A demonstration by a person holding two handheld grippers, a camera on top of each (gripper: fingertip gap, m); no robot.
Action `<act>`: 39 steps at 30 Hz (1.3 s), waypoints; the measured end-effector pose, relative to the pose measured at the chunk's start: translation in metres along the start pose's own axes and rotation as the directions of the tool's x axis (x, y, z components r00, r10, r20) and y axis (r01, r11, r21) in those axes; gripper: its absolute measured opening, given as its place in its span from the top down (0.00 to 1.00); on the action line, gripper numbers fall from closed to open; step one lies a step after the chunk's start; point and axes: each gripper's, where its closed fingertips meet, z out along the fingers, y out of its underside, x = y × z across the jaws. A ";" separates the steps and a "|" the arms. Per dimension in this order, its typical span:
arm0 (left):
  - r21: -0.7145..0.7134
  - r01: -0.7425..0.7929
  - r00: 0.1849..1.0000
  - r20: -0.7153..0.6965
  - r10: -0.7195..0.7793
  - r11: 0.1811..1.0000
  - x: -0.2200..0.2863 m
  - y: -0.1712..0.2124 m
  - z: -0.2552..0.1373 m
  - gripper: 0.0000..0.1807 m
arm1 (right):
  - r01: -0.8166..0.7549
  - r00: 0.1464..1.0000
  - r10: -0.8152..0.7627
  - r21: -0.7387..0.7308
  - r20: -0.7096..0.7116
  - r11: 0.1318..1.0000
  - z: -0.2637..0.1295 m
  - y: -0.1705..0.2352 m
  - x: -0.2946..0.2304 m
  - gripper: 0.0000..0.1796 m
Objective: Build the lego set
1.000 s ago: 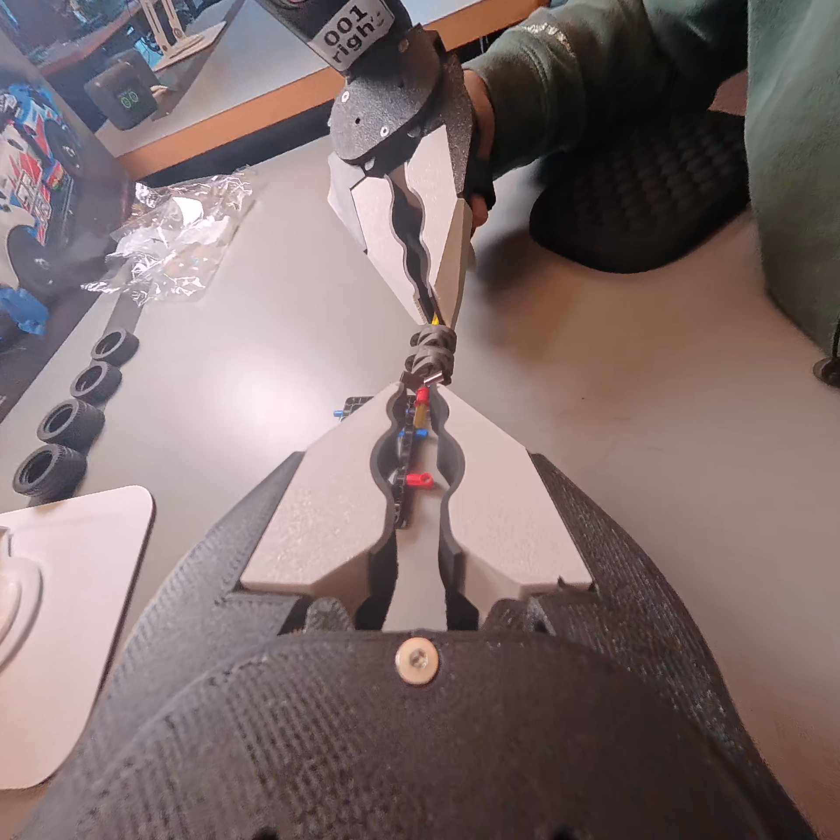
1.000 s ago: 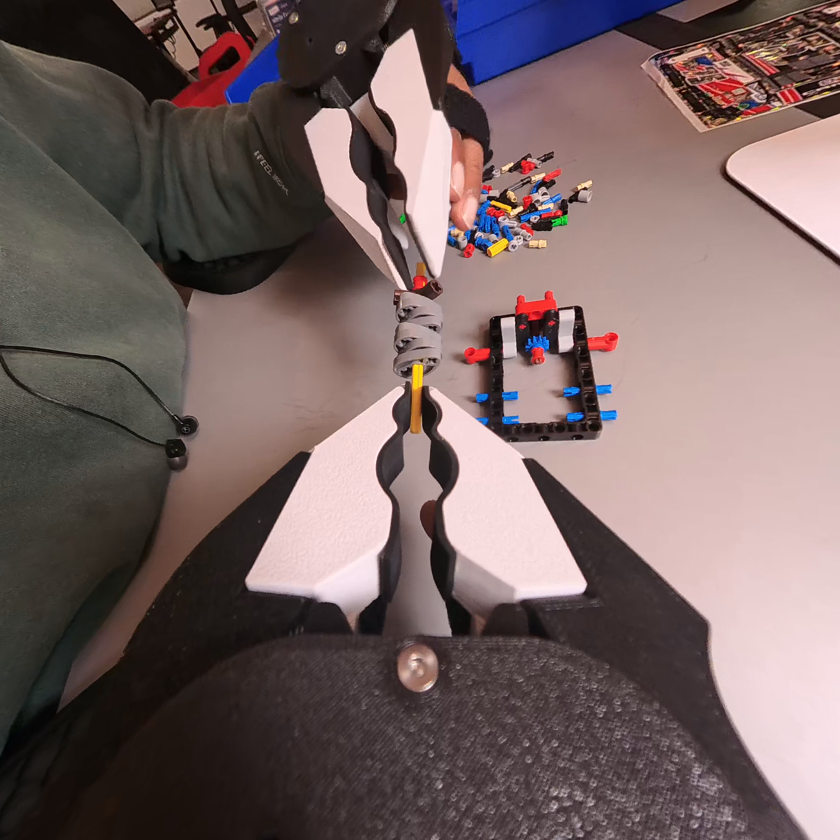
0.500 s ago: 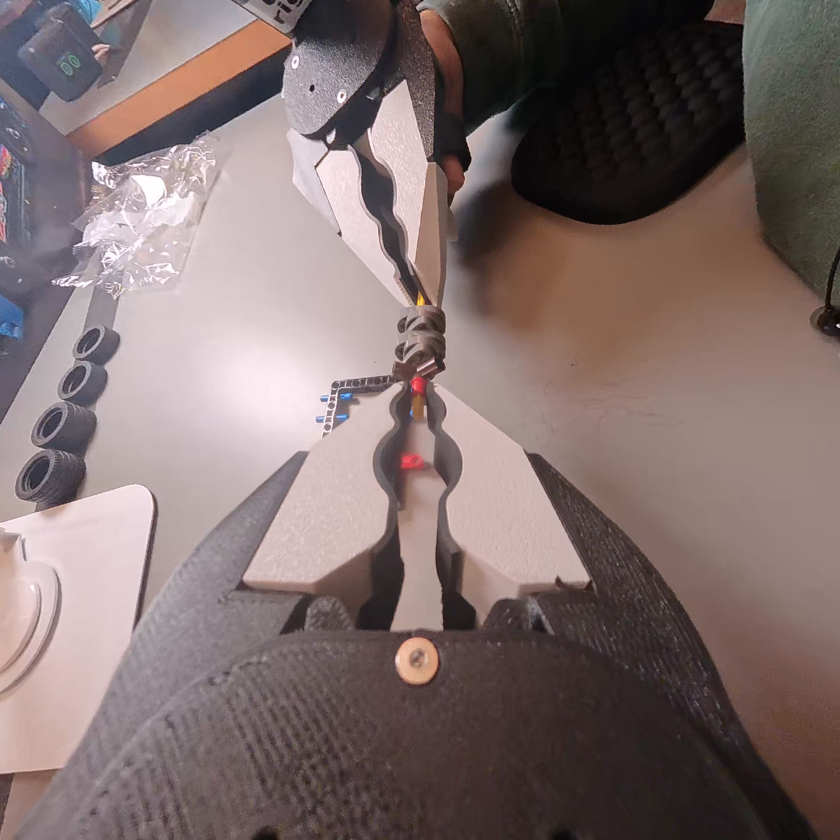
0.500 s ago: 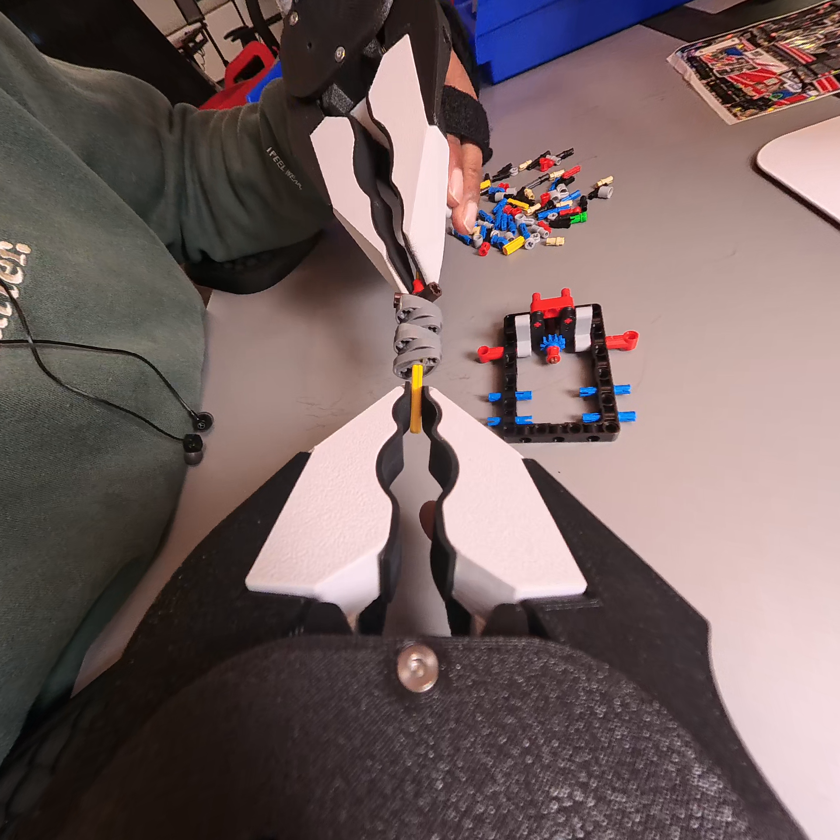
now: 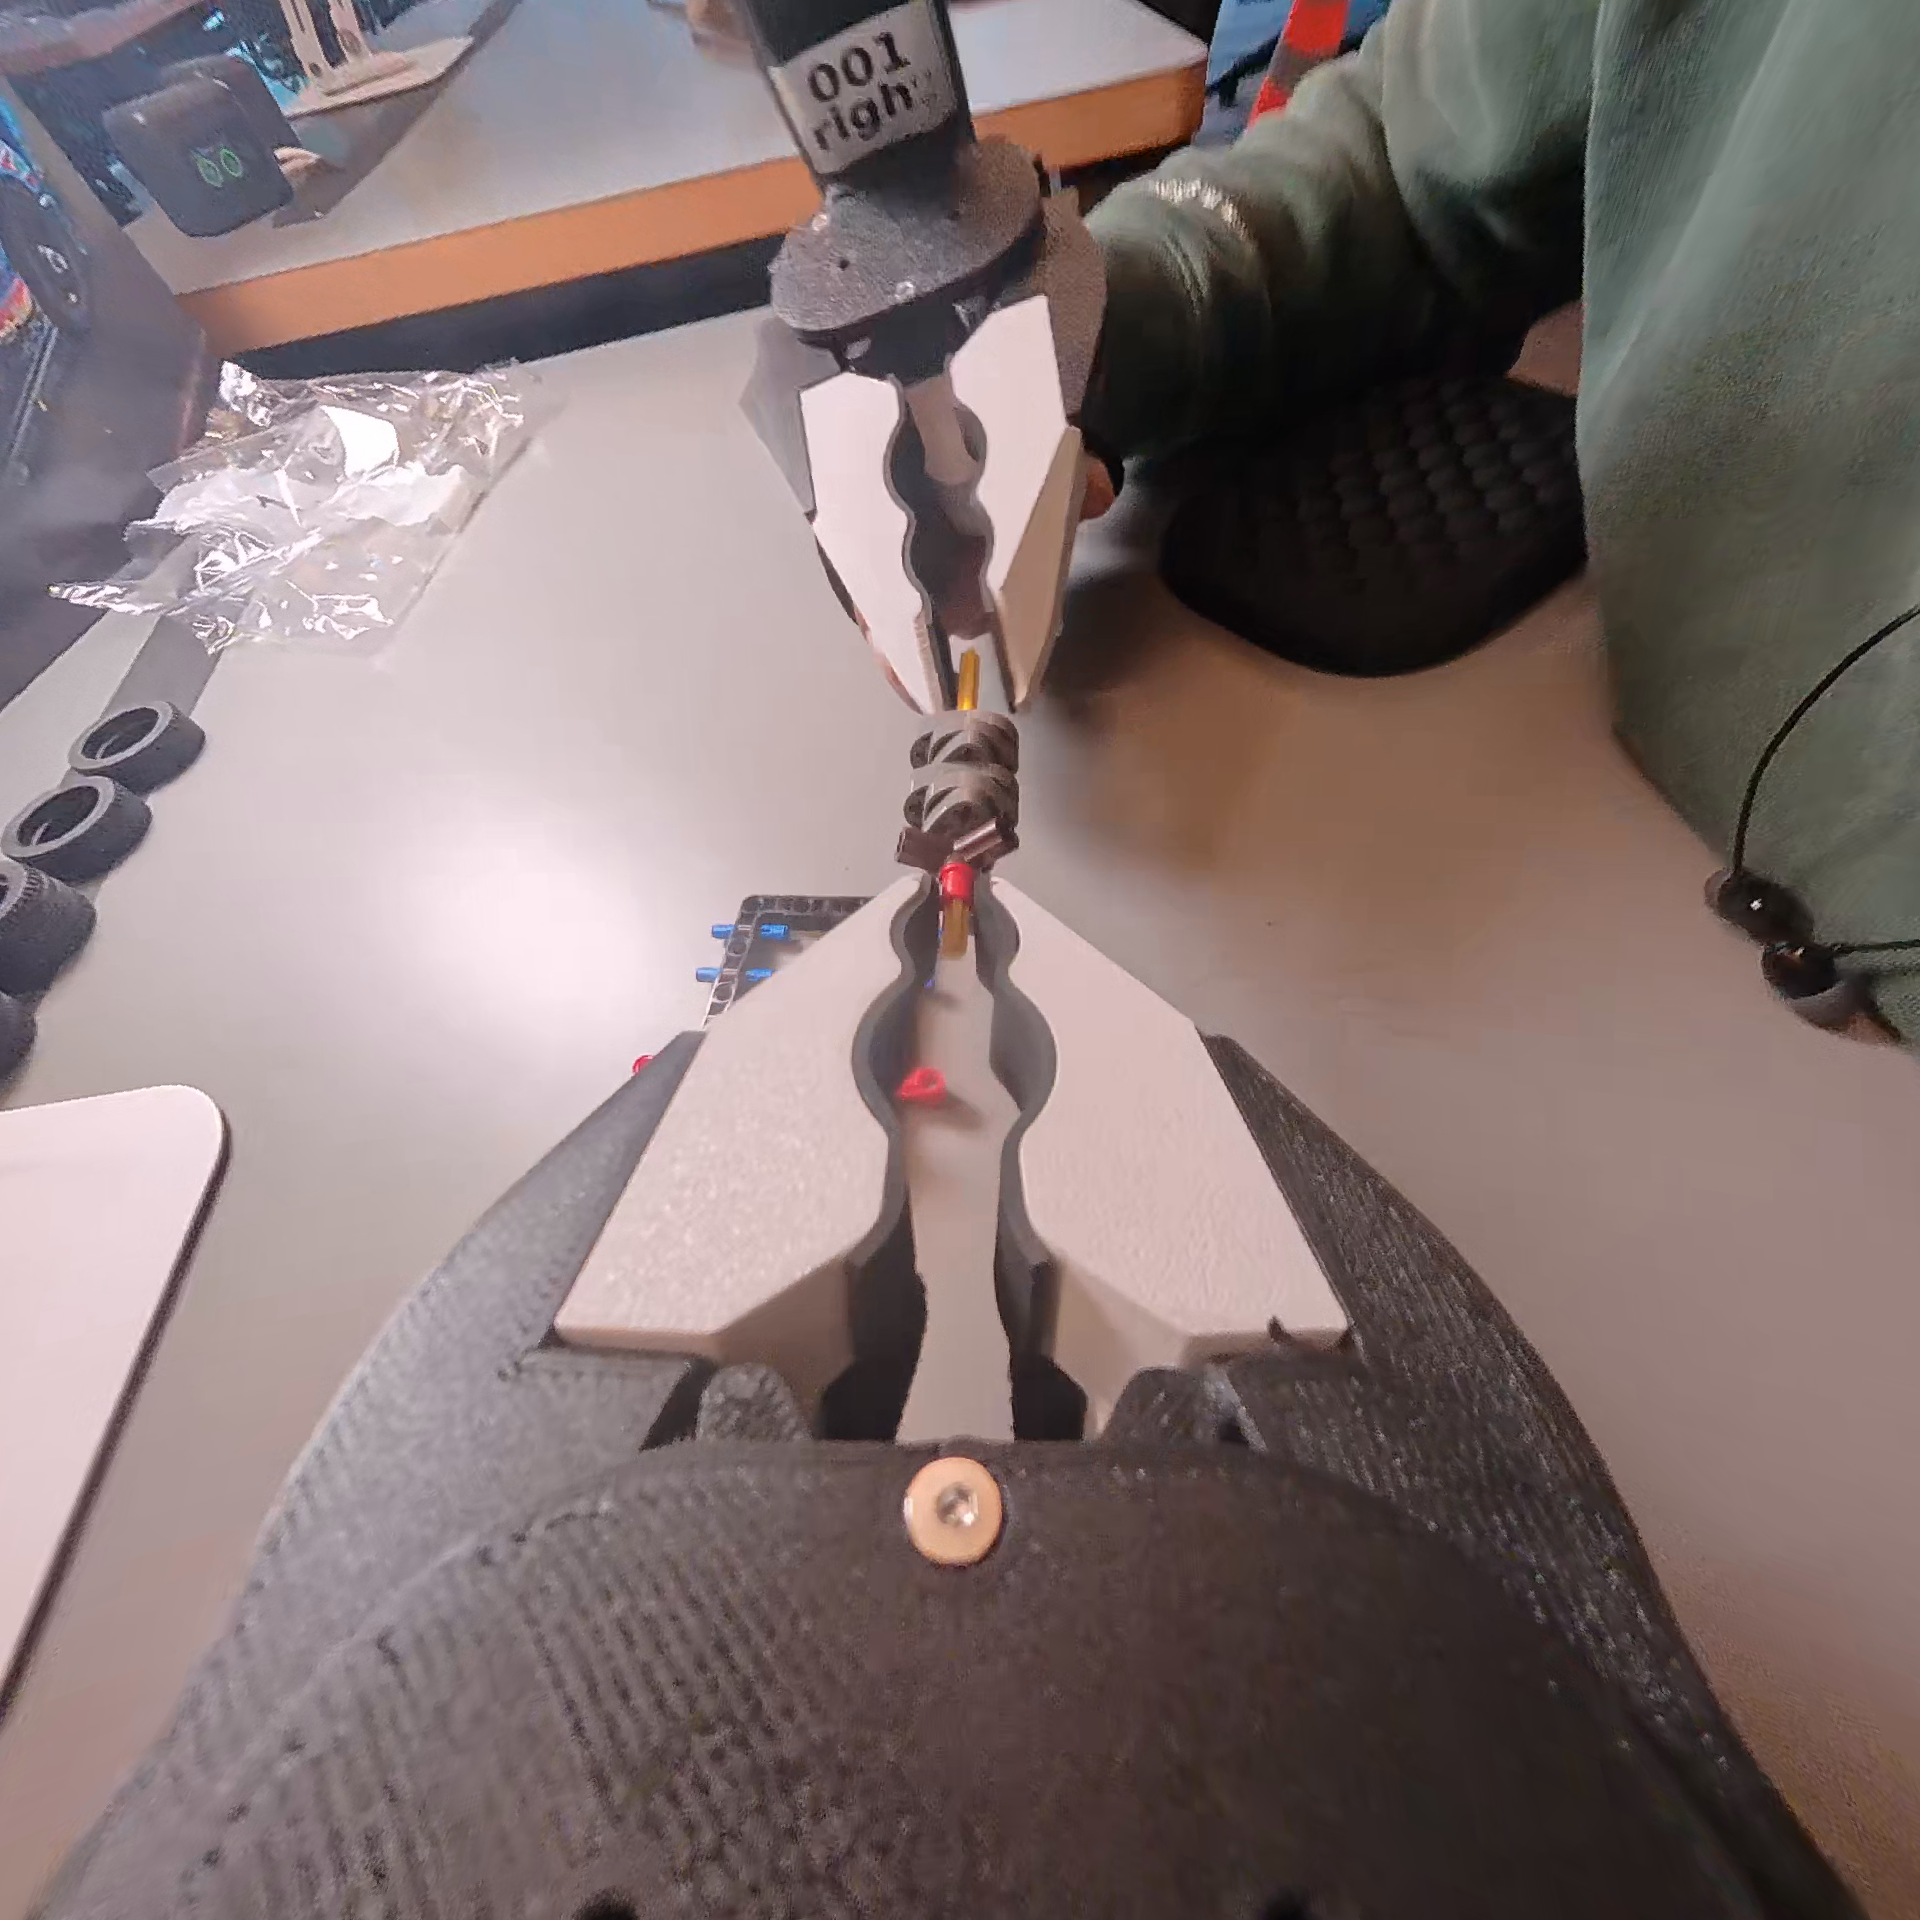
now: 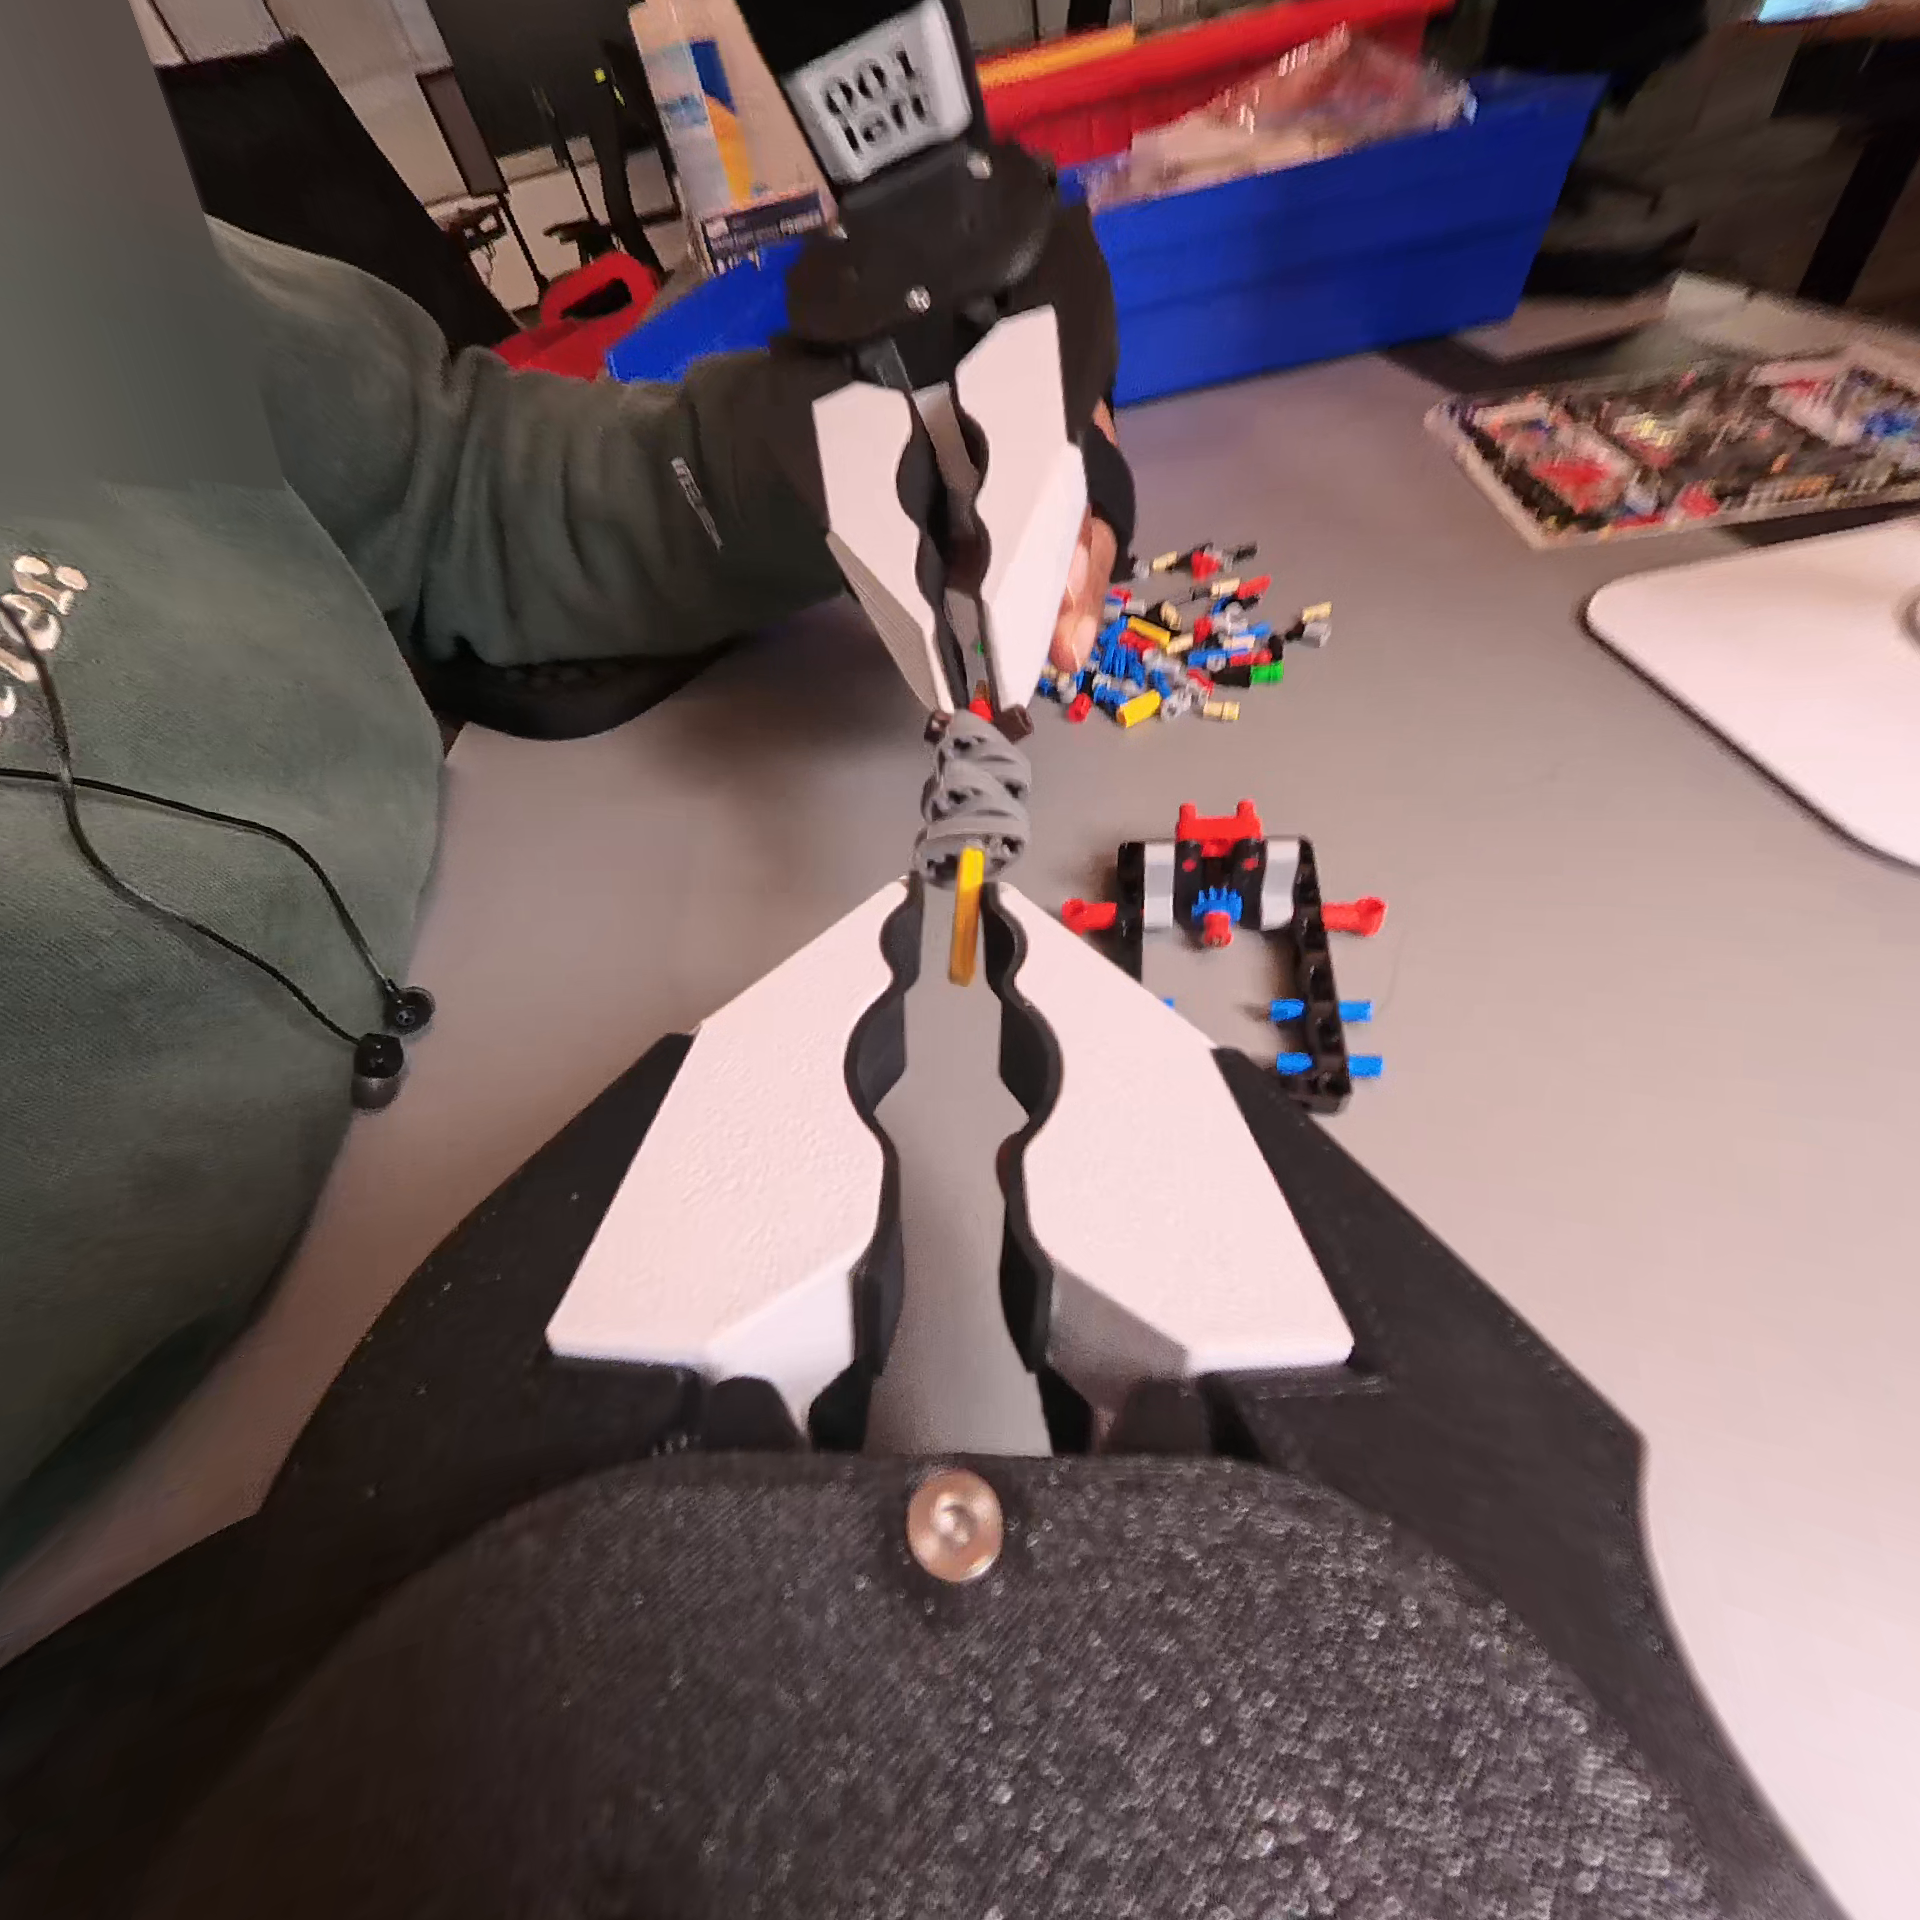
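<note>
Right wrist view, left to right: right gripper [image 6: 961,914] pinched on yellow axle [image 6: 966,928], grey gears [image 6: 974,795] threaded, far end nipped by left gripper [image 6: 971,698]; frame [image 6: 1314,966] on table, right. Mid-assembly, probably seating gears; next, a straight push along the axle.

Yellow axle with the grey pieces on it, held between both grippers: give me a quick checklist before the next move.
1. Right gripper shut on the yellow axle: ok.
2. Left gripper shut on the axle's other end, by the red bush: ok.
3. Grey pieces sit on the axle between the two grippers, off the table: ok.
4. Grey pieces pushed fully together: cannot tell, they look twisted against each other.
5. Black frame lies flat on the table beside the grippers, untouched: ok.
6. Picture sharpness: not ok, the right wrist view is blurred by motion.
</note>
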 end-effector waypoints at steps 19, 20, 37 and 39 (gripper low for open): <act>0.148 0.124 0.992 -0.035 -0.120 0.981 -0.008 -0.014 -0.011 0.97 | 0.187 0.975 -0.175 0.088 -0.135 0.978 -0.005 -0.016 0.007 0.98; 0.152 0.129 0.992 -0.036 -0.124 0.980 -0.008 -0.014 -0.011 0.97 | 0.190 0.974 -0.177 0.092 -0.140 0.977 -0.005 -0.017 0.007 0.98; -0.127 0.271 0.953 0.175 -0.248 0.954 -0.048 0.061 -0.010 0.77 | -0.053 0.964 0.035 -0.060 -0.264 0.997 -0.011 0.019 0.056 0.99; -0.196 0.253 0.960 0.170 -0.221 0.948 -0.047 0.071 -0.004 0.72 | -0.060 0.963 0.031 -0.099 -0.266 0.993 -0.007 0.024 0.056 0.99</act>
